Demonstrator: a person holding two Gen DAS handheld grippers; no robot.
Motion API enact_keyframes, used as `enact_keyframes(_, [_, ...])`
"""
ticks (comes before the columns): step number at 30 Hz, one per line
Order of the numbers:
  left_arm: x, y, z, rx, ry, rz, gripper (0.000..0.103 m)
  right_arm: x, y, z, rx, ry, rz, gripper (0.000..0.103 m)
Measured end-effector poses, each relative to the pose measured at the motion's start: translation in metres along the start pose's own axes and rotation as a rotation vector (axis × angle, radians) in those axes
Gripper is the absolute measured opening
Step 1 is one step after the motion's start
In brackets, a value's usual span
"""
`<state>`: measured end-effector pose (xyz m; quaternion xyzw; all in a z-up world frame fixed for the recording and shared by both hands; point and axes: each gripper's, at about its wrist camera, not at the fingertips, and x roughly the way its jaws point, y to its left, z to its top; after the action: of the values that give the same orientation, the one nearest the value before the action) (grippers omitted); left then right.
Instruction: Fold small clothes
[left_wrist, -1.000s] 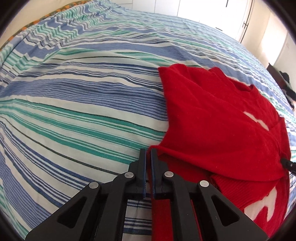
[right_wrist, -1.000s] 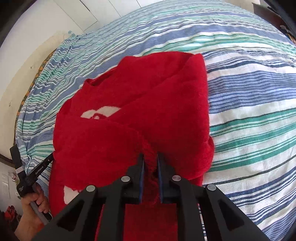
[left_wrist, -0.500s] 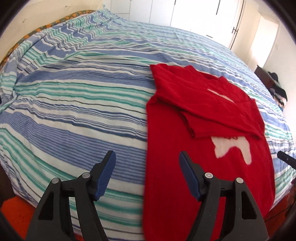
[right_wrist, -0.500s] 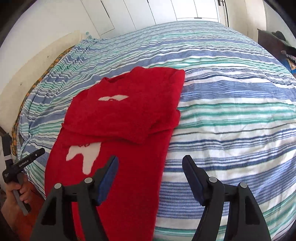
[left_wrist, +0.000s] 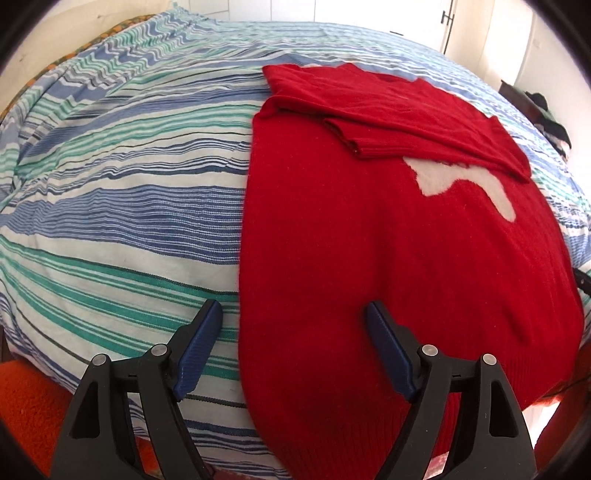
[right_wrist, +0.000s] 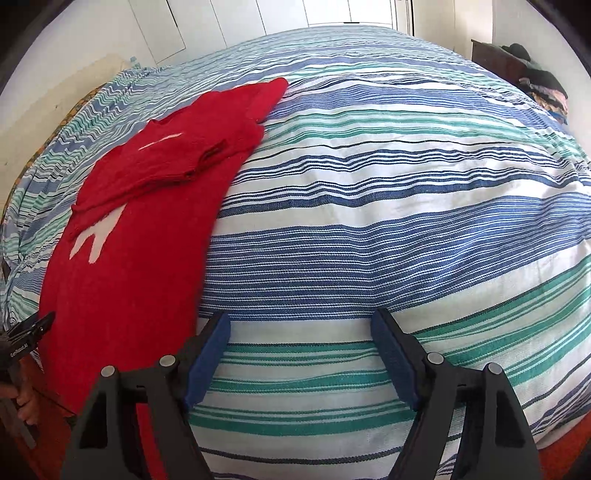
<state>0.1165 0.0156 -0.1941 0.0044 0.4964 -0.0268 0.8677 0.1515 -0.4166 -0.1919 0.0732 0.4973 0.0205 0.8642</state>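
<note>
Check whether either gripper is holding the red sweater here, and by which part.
Nothing is held. The left gripper and the right gripper both have their jaws wide open, and the red sweater lies loose on the striped bed.

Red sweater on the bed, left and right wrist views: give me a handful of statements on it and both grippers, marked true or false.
1. The left gripper is open. True.
2. The right gripper is clamped on the sweater. False: it is open, over the bedspread, holding nothing.
3. Both sleeves are folded in across the sweater. True.
4. The sweater hangs in the air. False: it lies on the bedspread, its hem over the edge.
5. The sweater has a white motif. True.
</note>
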Motion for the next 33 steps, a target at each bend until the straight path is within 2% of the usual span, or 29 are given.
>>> enact_keyframes(9, [0.002,0.0,0.0,0.008,0.003,0.011,0.082,-0.001,0.003,-0.008,-0.023,-0.031,0.003,0.081])
enact_keyframes(19, [0.005,-0.001,-0.001,0.023,0.01,0.024,0.087,0.001,0.008,-0.009,-0.047,-0.026,-0.013,0.083])
enact_keyframes(29, [0.007,-0.002,-0.001,0.035,0.016,0.028,0.09,0.007,0.009,0.001,-0.068,0.071,-0.009,0.084])
enact_keyframes(33, [0.009,-0.004,-0.002,0.039,0.012,0.044,0.091,0.008,0.009,-0.001,-0.075,0.067,0.001,0.087])
